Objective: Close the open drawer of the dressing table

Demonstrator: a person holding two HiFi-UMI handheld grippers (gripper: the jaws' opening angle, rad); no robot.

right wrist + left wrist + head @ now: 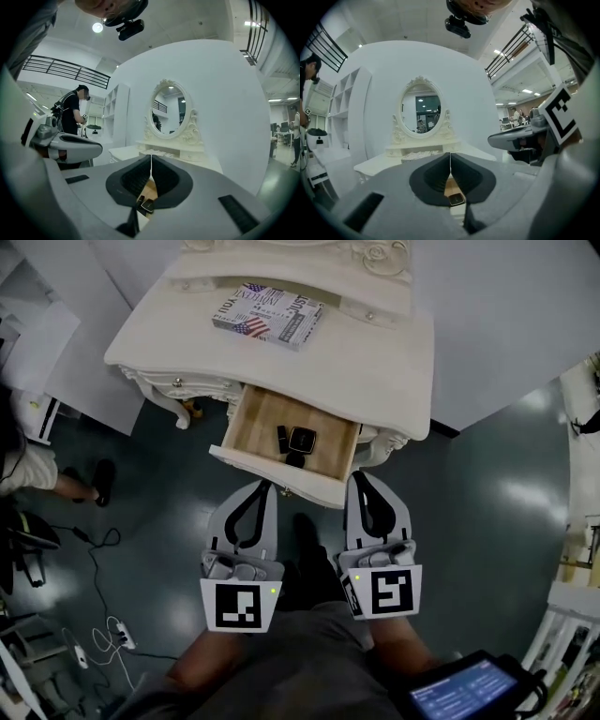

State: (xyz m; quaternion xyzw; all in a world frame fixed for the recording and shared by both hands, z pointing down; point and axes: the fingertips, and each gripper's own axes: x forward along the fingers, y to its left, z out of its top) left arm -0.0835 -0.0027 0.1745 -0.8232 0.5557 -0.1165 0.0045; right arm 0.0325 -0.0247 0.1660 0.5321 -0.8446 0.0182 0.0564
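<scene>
Closed and empty, my left gripper [262,485] and right gripper [359,477] face the open drawer [258,424]; an uneven shove could jam it.

The left gripper [262,486] and the right gripper [358,478] are twins. Each is a pale grey moulded shell that tapers to a point, lined with black ribbed pads [435,174] that frame a teardrop-shaped hollow. A dark rectangular slot [363,212] is sunk into the flank of the shell. The rear of each carries a white cube [242,606] printed with black square markers, and a small green light [273,592] glows at the cube's upper corner. The person wears a grey garment [300,667], and a black camera [129,27] is mounted at the head.
</scene>
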